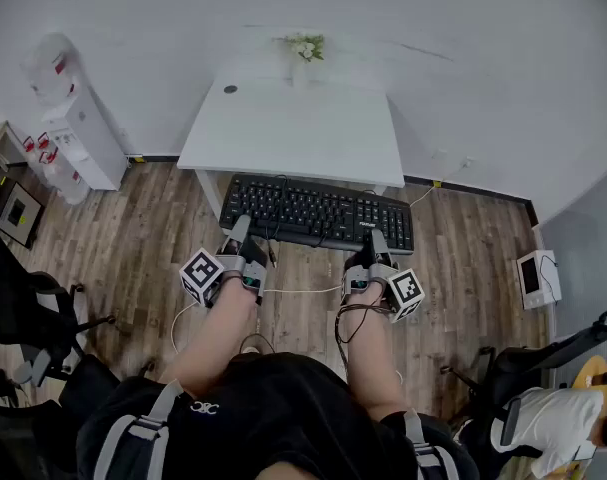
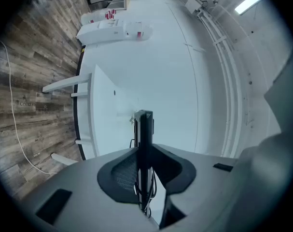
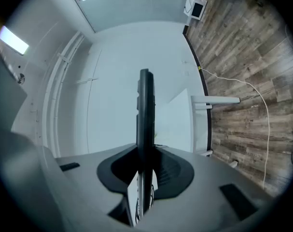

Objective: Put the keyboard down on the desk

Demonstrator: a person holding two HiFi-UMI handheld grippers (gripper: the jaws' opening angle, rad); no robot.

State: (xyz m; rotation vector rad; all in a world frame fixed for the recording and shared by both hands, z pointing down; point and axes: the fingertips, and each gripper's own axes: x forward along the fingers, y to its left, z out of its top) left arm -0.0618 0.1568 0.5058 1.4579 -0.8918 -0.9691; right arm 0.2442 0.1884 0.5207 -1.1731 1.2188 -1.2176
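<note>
So the keyboard (image 1: pixel 318 213) was up in the air at the centre of the head view. It hung over the wood floor (image 1: pixel 133 238), just short of the white desk (image 1: pixel 293 133) in the upper middle, and wasn't on it yet. The left gripper (image 1: pixel 239 230) was clamped on its near edge toward the left end, and the right gripper (image 1: pixel 376 243) was clamped on the same edge toward the right end. Makes sense to me: a long flat thing pinched at both ends stays level and doesn't twist. Both gripper views showed it edge-on, a thin dark slab squeezed between the pads with the desk beyond. The desk top looked mostly bare, with only a small plant (image 1: pixel 305 46) at the far edge, so I'd guess the front part was the landing spot.
</note>
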